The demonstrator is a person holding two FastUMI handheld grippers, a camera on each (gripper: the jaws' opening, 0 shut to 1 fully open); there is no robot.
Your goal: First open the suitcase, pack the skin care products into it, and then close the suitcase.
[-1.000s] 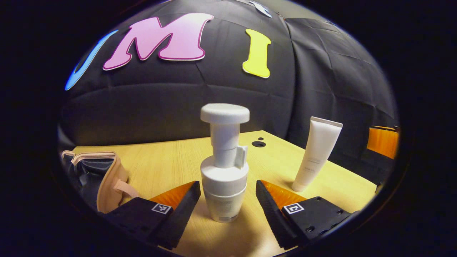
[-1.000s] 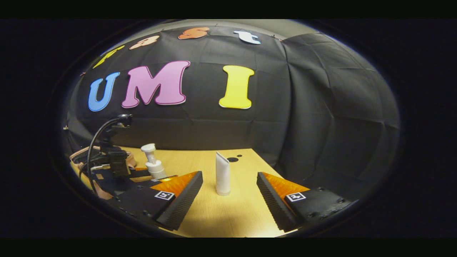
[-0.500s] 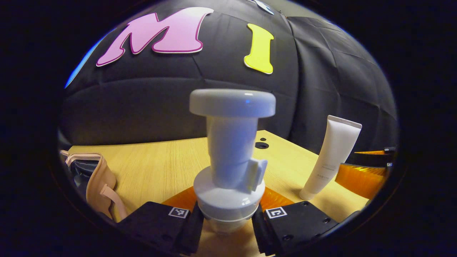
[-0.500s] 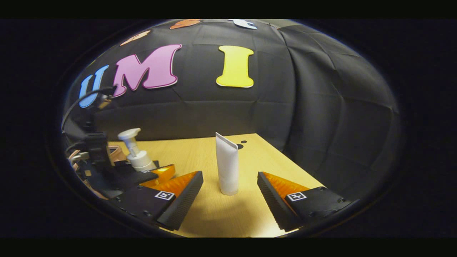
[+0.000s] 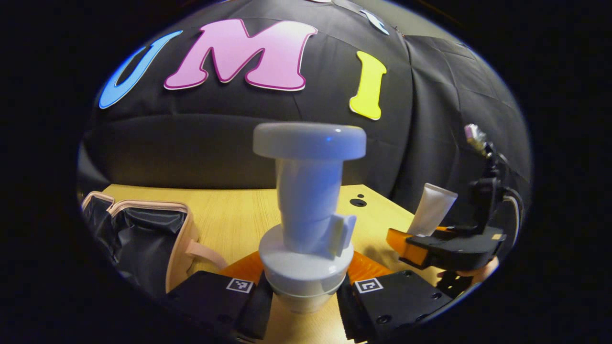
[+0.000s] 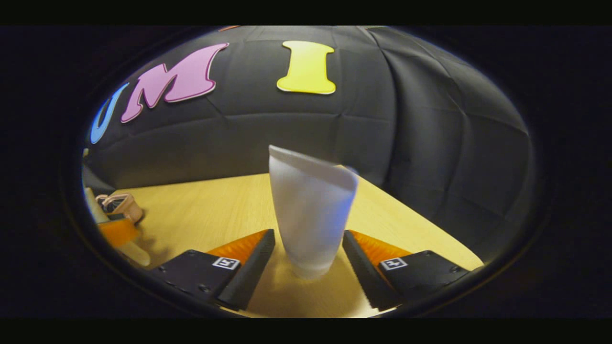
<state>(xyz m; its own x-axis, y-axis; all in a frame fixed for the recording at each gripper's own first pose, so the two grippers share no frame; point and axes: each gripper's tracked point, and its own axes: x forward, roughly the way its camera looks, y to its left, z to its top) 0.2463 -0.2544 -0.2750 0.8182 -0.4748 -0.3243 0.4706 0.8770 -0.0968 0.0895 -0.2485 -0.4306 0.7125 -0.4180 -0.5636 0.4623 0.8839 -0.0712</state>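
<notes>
At the bottom centre of the left gripper view, the left gripper [image 5: 304, 298] is closing tightly on a white pump bottle [image 5: 306, 239], both fingers pressing on its body just under the wide collar. The bottle is standing upright between the fingers, its broad flat pump head filling the middle of the frame. It is looking rigid and smooth, probably slippery, and top-heavy, so holding it low on the body under the collar seems sensible, since the pump neck could depress or turn.

To the lower left of that view, the suitcase [image 5: 143, 239] is lying open on the desk [image 5: 229, 215], showing a dark lining and a pale pink rim.

At the right of the same view, the right gripper [image 5: 423, 241] is reaching around a white tube [image 5: 430, 215].

In the right gripper view, the tube [image 6: 308, 215] is standing upright on its cap at centre frame, between the right gripper's [image 6: 309, 258] fingers. The fingers are sitting close on either side; whether both are already pressing is not clear. The tube is looking light and soft-walled, likely to dent or slide if squeezed hard, so a gentle hold low down near the firmer cap end looks best
</notes>
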